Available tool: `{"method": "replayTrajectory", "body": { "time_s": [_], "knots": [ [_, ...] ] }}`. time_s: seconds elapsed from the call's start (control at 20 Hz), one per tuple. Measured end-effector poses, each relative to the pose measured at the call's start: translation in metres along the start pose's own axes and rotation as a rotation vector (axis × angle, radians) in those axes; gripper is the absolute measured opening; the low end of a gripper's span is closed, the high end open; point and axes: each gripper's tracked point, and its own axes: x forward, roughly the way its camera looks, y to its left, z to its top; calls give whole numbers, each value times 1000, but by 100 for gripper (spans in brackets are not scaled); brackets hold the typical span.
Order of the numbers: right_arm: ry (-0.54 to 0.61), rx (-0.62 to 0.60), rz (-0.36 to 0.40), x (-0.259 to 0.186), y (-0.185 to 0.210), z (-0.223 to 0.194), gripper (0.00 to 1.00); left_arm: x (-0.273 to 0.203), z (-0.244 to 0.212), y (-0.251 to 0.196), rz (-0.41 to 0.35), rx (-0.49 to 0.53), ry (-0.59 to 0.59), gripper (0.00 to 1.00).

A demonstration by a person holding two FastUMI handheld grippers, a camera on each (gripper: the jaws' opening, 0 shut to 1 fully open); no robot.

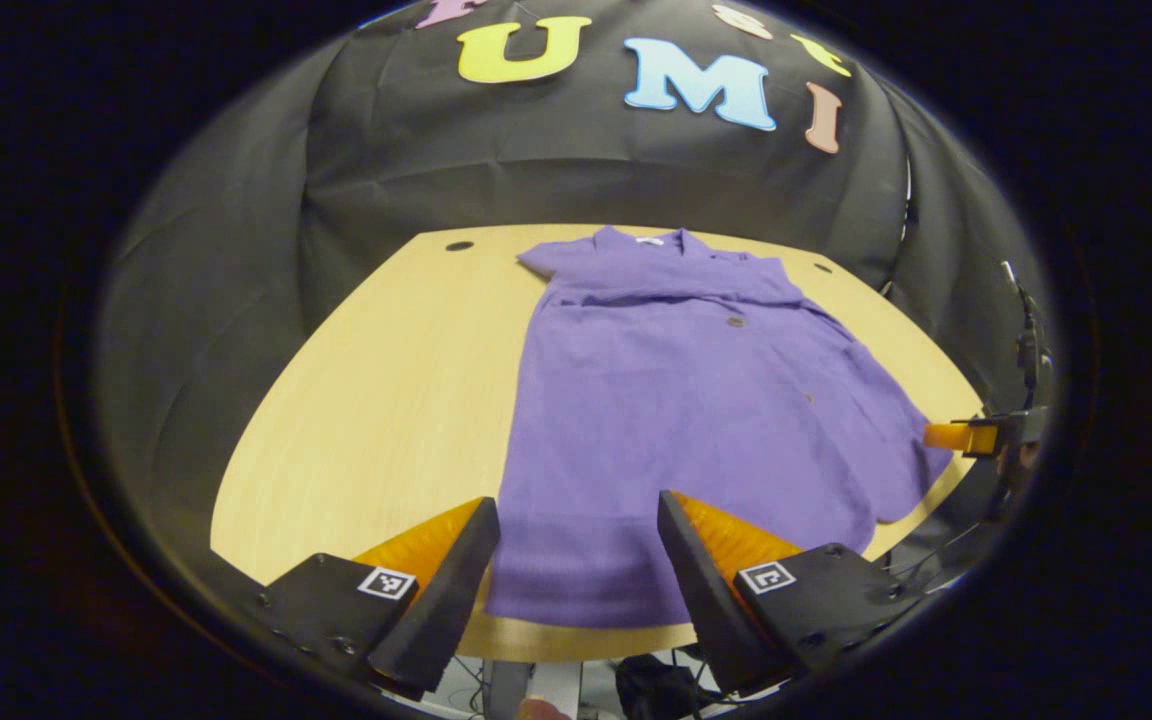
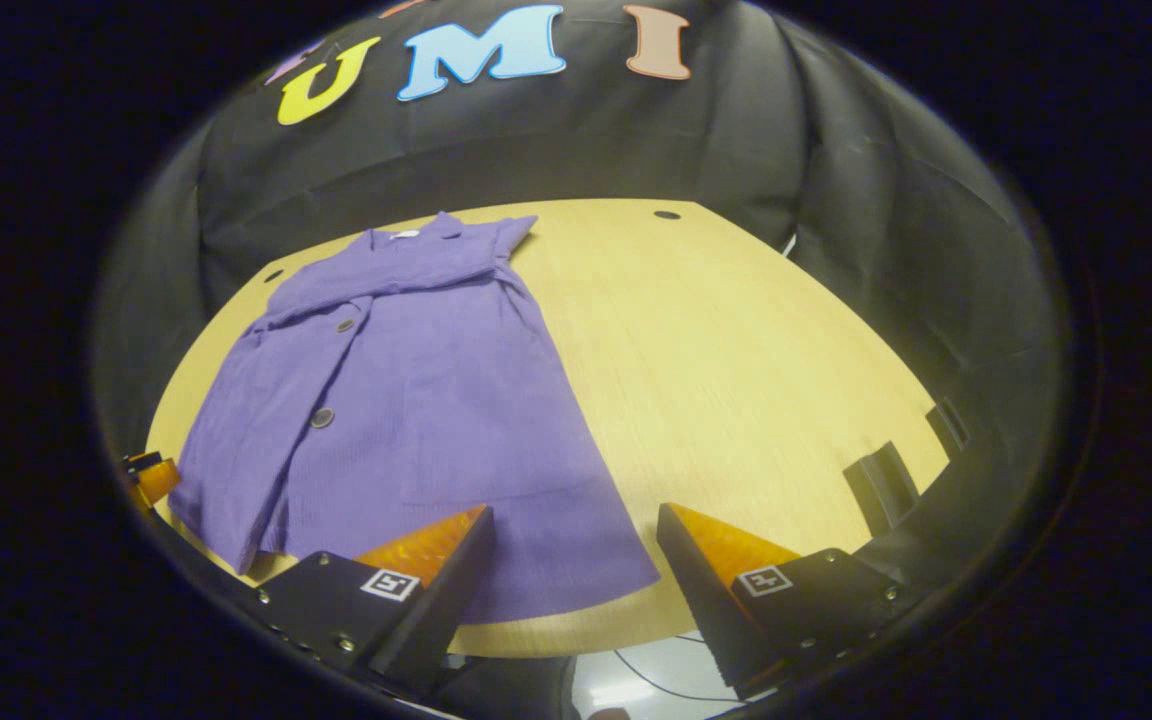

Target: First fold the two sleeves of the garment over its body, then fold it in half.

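Both grippers hang above the near edge of the table (image 1: 366, 400) with their fingers spread wide and nothing between them: the left gripper (image 1: 576, 560) sits over the near hem of the garment (image 1: 676, 400), and the right gripper (image 2: 576, 560) sits over the hem's other corner. In the left gripper view the right gripper shows small at the far right, just off the cloth.

On the wooden table the purple garment lies flat, collar (image 2: 406, 235) toward the back wall and hem toward the person. A band of cloth runs across the chest below the collar, and I judge this to be the sleeves already laid over the body, though the far end is small and curved by the lens, so that is not certain.

If so, the sleeve step is done and the fold in half is in hand. The next move calls for each gripper to drop to a hem corner, close on the fabric, and carry the hem up evenly toward the collar so the edges meet without bunching.
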Motion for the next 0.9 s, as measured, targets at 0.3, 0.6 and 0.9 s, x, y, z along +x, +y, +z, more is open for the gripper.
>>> {"method": "replayTrajectory", "body": {
  "time_s": [0.3, 0.6, 0.9],
  "knots": [
    [28, 43, 31, 4, 7, -12, 99, 3, -28, 18, 25, -25, 21, 100],
    [39, 5, 44, 4, 23, -22, 100, 12, -28, 2, 30, 36, 2, 100],
    [41, 14, 47, 4, 33, -23, 87, 20, -25, -20, -2, 61, 9, 66]
  ]
}}
